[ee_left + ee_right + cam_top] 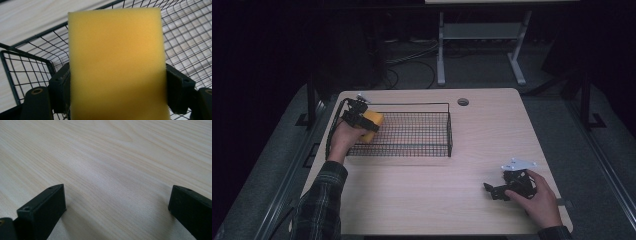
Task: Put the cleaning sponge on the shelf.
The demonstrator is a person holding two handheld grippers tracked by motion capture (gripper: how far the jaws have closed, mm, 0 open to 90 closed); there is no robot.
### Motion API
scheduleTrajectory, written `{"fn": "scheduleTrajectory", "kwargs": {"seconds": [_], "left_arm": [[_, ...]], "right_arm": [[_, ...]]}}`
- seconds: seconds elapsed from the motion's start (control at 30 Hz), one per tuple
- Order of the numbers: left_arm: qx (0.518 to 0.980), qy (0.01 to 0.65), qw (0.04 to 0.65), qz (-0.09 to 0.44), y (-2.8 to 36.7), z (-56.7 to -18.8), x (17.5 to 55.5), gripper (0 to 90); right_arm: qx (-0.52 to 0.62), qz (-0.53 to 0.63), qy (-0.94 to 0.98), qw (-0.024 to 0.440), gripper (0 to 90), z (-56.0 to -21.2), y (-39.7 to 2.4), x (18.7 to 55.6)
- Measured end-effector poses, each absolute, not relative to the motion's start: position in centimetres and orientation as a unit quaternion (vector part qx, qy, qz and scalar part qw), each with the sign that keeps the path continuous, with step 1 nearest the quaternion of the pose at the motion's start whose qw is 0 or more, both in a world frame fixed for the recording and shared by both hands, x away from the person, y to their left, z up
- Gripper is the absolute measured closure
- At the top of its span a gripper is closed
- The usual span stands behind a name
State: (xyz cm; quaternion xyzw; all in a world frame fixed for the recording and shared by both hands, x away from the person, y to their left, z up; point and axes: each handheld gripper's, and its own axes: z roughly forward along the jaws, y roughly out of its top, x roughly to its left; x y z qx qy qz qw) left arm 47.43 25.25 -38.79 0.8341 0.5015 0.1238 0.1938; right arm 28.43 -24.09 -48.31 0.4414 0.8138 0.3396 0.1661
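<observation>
A pale wood-grain worktop (422, 195) stands in a dark room, carrying 1 black wire basket (412, 134). At the basket's left end, the left tool (362, 120) grips a yellow sponge (115, 65) above its mesh. Well right of the basket, the right tool (502, 189) rests low, jaws wide, holding nothing.

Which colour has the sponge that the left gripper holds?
Yellow; the sponge shows best in the left gripper view, above the black wire basket.

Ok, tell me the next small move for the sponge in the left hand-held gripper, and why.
Probably lower it a little further, then open. The left hand-held gripper clamps the yellow sponge by its sides, over the left end of the wire basket; whether the sponge touches the mesh floor is unclear.
</observation>
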Motion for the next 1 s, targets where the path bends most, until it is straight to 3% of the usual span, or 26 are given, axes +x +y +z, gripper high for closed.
{"fn": "scheduleTrajectory", "kwargs": {"seconds": [1.0], "left_arm": [[0.840,0.506,0.173,0.097,25.2,-40.8,47.6,20.6]], "right_arm": [[0.442,0.340,0.814,0.166,0.3,-48.3,-24.1,28.4]]}}
